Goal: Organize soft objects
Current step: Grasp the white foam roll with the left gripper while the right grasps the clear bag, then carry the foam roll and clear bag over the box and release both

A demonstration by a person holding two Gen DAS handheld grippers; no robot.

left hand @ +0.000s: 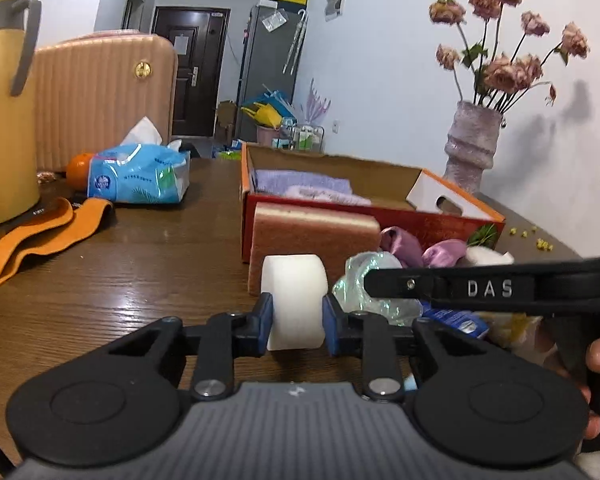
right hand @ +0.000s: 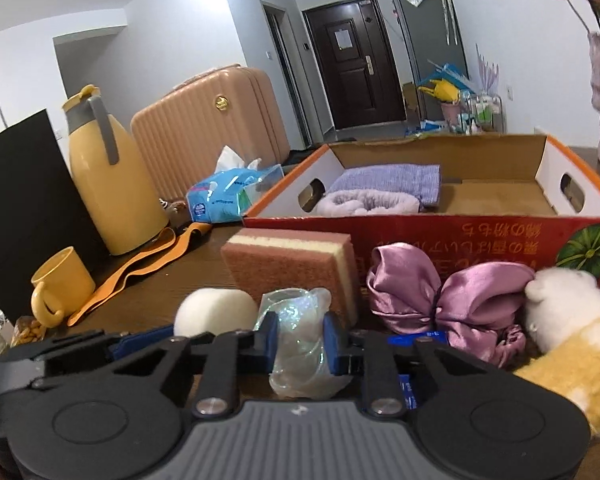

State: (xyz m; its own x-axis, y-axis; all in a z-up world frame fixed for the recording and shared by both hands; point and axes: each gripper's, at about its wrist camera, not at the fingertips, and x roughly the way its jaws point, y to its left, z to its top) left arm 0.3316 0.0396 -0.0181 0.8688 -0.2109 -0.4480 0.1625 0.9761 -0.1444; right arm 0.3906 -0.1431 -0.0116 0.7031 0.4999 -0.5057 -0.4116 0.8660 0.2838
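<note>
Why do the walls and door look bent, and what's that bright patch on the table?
Left wrist view: fisheye lens bows the dark door; the patch is light glaring off the glossy brown wooden table. Right wrist view: same bending, dark corners, and the fluffy yellow-and-white plush toy blurs at the edge.

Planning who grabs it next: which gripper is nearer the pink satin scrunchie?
Right. The right gripper, shut on a clear plastic bag, sits just left of the scrunchie. The left gripper, holding the white sponge, is farther left.

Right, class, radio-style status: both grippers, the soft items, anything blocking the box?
Left gripper shut on white foam roll. Right gripper shut on clear plastic bag. Sponge stands before the box.
</note>
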